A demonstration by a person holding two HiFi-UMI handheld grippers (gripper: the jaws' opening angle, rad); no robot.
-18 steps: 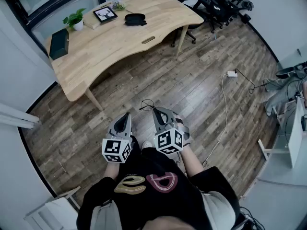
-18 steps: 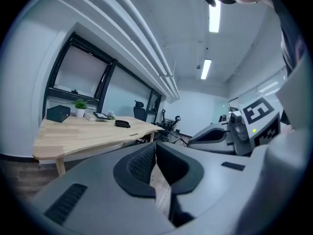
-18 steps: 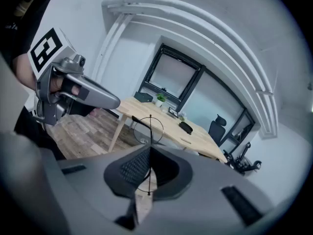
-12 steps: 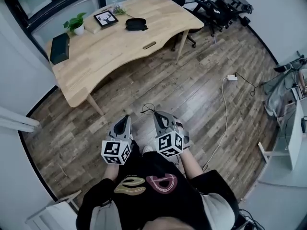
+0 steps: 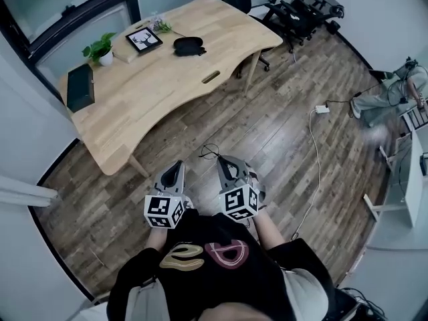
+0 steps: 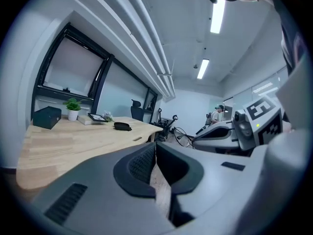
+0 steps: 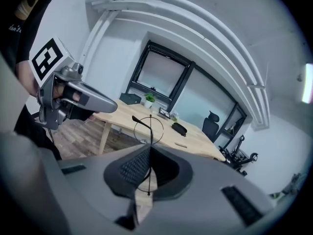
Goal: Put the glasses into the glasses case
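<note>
Black wire glasses (image 7: 149,129) are clamped edge-on in my right fingers (image 5: 225,164), poking out past the tips toward 12 o'clock. My left fingers (image 5: 175,169) are pressed together on nothing, just beside them at 9 o'clock. The dark glasses case (image 5: 189,45) lies well apart on the wooden counter (image 5: 154,92), between 11 and 12 o'clock. Since a moment ago the counter has slipped a little lower in my head view, while both hands sit where they were.

Glasses (image 7: 150,124) half hidden in right gripper (image 7: 149,151)
</note>
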